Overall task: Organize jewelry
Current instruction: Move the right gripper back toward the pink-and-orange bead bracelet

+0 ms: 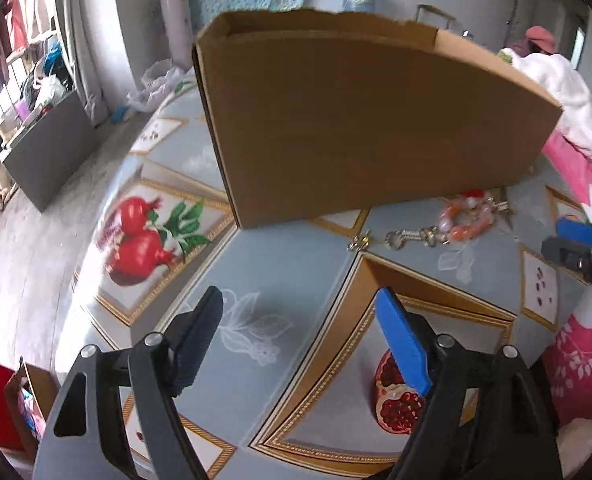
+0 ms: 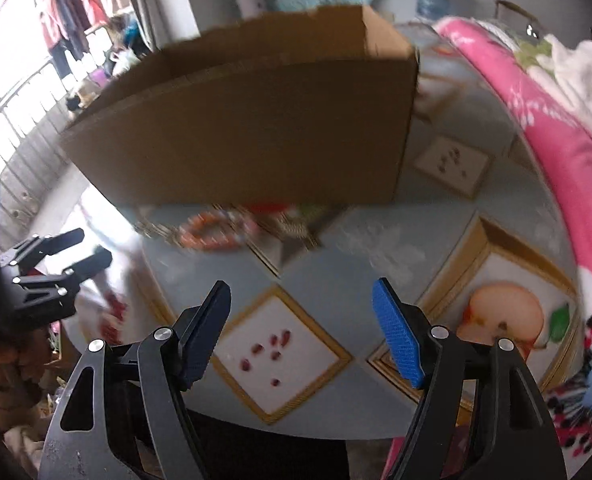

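Fruit-patterned tablecloth (image 1: 296, 264) under cardboard box (image 1: 368, 120)

The box (image 1: 368, 120) is plain matt brown cardboard. Under it the tabletop (image 1: 296, 280) wears a smooth, faintly glossy printed cover. The bead bracelet (image 1: 466, 216) looks glassy, its clasps (image 1: 400, 237) shiny metal. The fingers (image 1: 402, 344) carry textured blue pads.
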